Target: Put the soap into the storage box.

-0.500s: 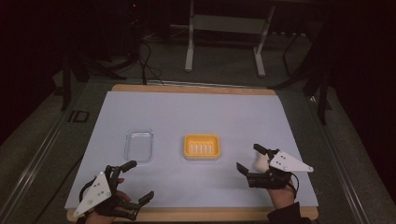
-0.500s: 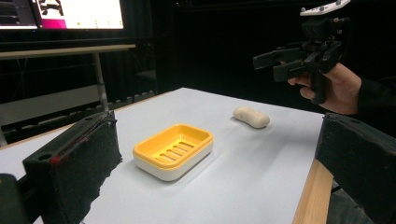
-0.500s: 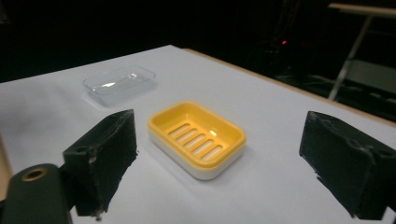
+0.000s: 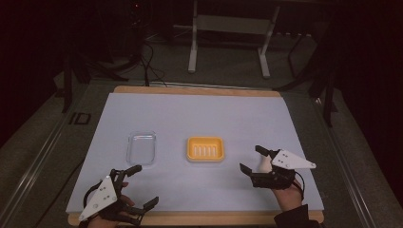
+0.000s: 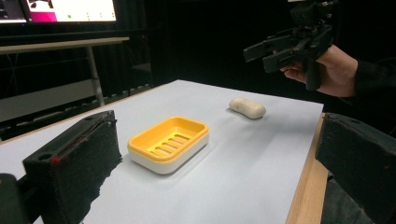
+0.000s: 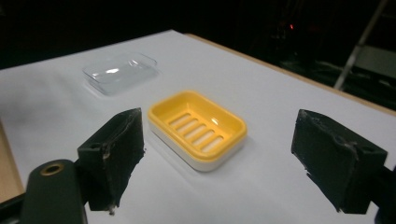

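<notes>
The yellow soap dish (image 4: 205, 149) is set near the middle of the white table sheet (image 4: 199, 114), well clear of every edge, with open sheet all around; its slotted tray is seen bare. A clear lid (image 4: 141, 147) lies apart to its left, and a pale soap bar (image 5: 247, 108) is seen beyond the dish, beneath the right gripper (image 4: 252, 160). Both that gripper and the left gripper (image 4: 143, 185) are held with jaws wide apart, nothing between them

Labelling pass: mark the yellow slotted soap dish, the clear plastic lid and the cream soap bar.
yellow slotted soap dish (image 4: 205, 148), high view, slotted floor.
clear plastic lid (image 4: 141, 147), high view, centre.
cream soap bar (image 5: 247, 108), left gripper view, top.
</notes>
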A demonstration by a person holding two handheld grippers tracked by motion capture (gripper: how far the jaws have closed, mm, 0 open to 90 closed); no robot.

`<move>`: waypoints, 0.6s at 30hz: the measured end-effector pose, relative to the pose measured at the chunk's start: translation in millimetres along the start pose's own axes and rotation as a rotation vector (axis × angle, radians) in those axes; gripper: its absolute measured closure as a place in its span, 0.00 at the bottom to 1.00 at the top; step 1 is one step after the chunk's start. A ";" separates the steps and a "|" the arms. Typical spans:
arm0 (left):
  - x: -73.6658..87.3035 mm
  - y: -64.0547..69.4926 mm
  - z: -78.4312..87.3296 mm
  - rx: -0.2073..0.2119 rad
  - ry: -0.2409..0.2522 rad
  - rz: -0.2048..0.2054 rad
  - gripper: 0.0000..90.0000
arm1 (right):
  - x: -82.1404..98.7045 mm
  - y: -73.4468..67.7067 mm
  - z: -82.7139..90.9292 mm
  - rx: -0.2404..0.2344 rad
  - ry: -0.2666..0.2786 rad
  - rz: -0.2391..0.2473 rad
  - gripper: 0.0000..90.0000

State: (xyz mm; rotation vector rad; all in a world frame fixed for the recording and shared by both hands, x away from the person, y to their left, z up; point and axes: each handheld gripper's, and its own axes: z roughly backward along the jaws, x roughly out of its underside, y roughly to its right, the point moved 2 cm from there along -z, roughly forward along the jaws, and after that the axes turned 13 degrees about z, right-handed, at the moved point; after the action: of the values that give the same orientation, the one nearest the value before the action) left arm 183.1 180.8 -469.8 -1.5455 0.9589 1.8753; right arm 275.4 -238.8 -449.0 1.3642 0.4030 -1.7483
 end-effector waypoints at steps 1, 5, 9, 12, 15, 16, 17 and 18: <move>0.1 0.1 -0.2 0.000 -0.001 -0.001 0.00 | 0.0 0.0 0.0 0.000 0.000 0.000 0.19; 0.7 1.2 -0.9 0.002 -0.006 -0.007 0.00 | -2.9 9.9 -4.2 -0.040 -0.065 -0.034 0.15; 0.9 1.8 -0.7 0.009 -0.008 -0.007 0.00 | -6.5 15.1 -3.7 -0.093 -0.094 -0.056 0.15; 1.1 1.8 -0.9 0.009 -0.011 -0.007 0.00 | -8.8 15.8 -3.3 -0.130 -0.118 -0.052 0.14; 1.3 2.0 -1.5 0.014 -0.015 -0.008 0.00 | -12.3 14.5 -2.3 -0.122 -0.166 0.005 0.12; 1.5 2.0 -1.6 0.014 -0.016 -0.008 0.00 | -13.1 13.8 -2.4 -0.137 -0.172 0.007 0.12; 1.5 2.0 -1.7 0.014 -0.018 -0.010 0.00 | -13.7 13.2 -2.9 -0.148 -0.184 0.019 0.12; 1.5 2.0 -1.7 0.014 -0.018 -0.010 0.00 | -14.3 12.1 -3.8 -0.146 -0.198 0.030 0.12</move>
State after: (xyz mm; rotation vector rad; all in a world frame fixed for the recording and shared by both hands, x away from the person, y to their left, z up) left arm 182.3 178.2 -471.1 -1.5193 0.9529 1.8687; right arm 287.7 -237.0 -434.4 1.0782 0.3899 -1.7731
